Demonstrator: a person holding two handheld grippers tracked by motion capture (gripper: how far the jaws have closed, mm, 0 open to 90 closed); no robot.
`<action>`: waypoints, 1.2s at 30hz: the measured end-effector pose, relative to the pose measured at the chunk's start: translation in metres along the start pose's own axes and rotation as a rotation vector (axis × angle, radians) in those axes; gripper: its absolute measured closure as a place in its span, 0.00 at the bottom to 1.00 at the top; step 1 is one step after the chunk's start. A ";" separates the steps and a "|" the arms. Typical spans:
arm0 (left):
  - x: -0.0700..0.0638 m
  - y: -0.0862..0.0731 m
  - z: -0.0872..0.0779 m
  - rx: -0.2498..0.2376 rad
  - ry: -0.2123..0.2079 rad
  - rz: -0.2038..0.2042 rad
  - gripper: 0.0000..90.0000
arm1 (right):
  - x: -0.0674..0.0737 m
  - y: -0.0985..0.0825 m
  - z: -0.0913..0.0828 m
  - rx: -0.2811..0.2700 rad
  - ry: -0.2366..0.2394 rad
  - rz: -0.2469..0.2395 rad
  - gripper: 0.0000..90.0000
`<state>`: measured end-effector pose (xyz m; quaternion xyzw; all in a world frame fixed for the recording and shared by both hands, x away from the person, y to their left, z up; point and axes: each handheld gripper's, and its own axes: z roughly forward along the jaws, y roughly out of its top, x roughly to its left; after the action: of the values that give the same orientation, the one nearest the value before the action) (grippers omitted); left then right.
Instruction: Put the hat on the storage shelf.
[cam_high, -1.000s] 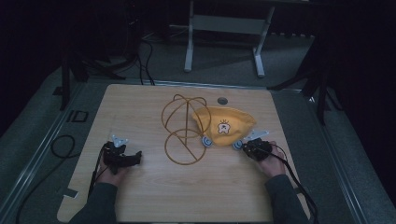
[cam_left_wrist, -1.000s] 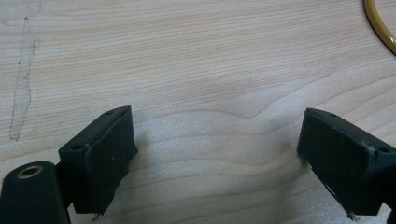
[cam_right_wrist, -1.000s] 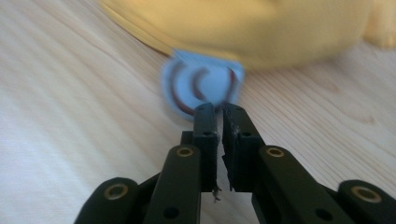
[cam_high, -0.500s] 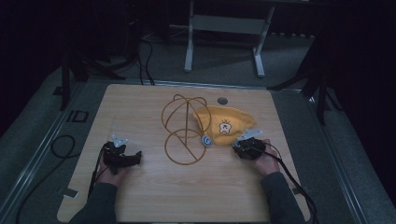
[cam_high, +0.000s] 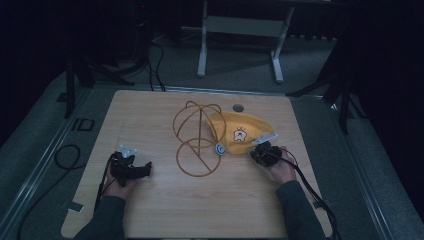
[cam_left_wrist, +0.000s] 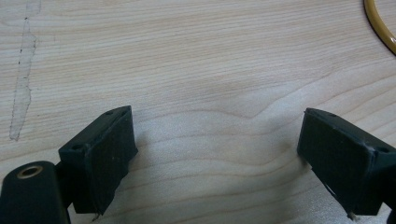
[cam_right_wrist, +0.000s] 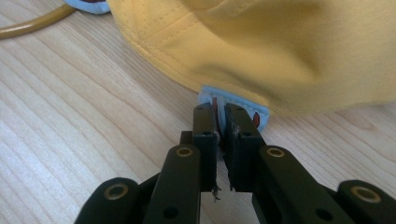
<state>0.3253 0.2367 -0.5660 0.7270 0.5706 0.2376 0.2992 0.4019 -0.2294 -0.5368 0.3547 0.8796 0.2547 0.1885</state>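
Your right tool (cam_right_wrist: 220, 122) pinches the pale blue tab (cam_right_wrist: 233, 106) at the yellow cap's (cam_high: 240, 132) edge, hiding most of the tab. The cap lies on the wooden surface (cam_high: 165, 205) against the wire stand (cam_high: 197, 137). Your left tool (cam_left_wrist: 215, 154) rests wide, empty, with the stand's ring cut off at the frame corner.

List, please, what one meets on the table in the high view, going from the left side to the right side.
Left gripper, open on bare wood → wire hat stand → yellow cap lying against the stand → right gripper, shut on a light blue tab at the cap's edge.
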 end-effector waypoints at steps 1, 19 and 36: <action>0.000 0.000 0.000 0.000 -0.001 0.000 0.13 | 0.001 0.000 0.000 -0.003 0.001 0.008 0.93; 0.000 0.000 0.000 -0.001 0.000 -0.002 0.13 | 0.003 0.029 -0.049 -0.151 -0.001 0.014 0.94; 0.000 0.000 0.000 -0.001 0.001 -0.001 0.13 | -0.010 0.067 -0.100 -0.335 -0.027 0.041 0.94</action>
<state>0.3254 0.2366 -0.5660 0.7266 0.5708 0.2381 0.2994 0.3927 -0.2269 -0.4164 0.3394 0.8149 0.3967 0.2518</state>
